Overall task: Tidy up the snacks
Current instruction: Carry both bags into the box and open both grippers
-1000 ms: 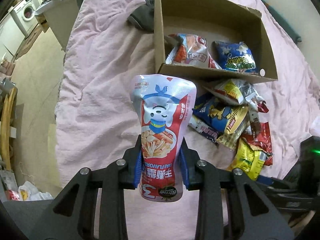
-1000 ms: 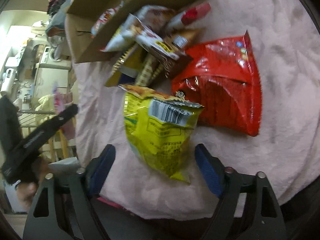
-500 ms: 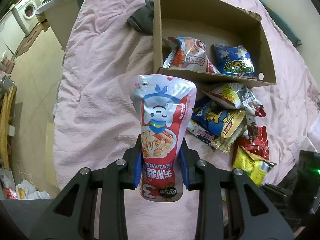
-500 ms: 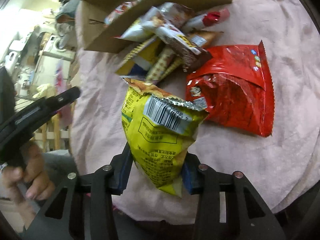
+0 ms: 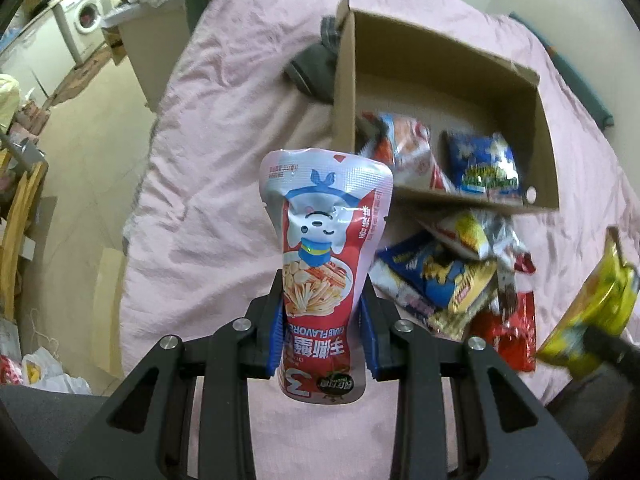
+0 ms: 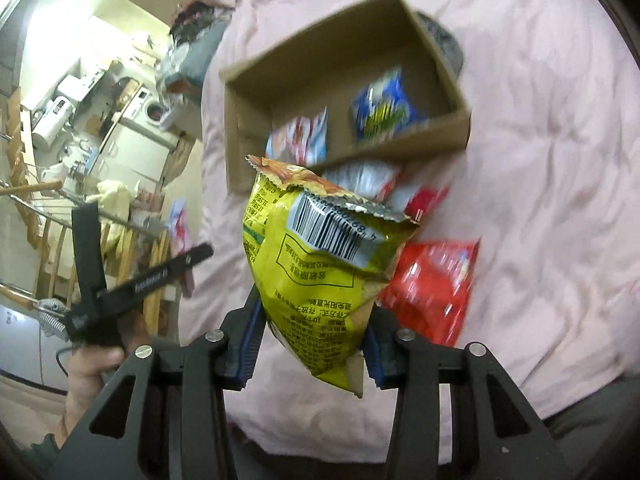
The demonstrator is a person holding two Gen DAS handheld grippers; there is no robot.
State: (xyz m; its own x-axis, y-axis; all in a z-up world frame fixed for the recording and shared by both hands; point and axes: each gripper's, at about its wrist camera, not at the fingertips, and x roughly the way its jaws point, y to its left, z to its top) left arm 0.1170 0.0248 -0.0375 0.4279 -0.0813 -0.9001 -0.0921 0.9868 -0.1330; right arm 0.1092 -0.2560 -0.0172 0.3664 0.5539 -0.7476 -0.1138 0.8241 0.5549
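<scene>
Two wrist fisheyes, both angled steeply down onto the bed (image 5: 224, 128).

Left view rides behind the left claw (image 5: 323, 332), looking from the bed's near edge toward the cardboard box (image 5: 440, 92), floor along the left side. Right view sits behind the right claw (image 6: 312, 344), higher and blurred, facing the same box (image 6: 304, 68). Both share box, loose snack pile (image 5: 452, 276) and pink cover; the right also catches the left claw's handle.

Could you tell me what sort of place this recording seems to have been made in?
Most likely a lived-in home, probably a bedroom opening onto a laundry or kitchen area. The snacks and cardboard box lie on a pink bedspread, and a front-loading washing machine stands beyond, beside cluttered shelves.
</scene>
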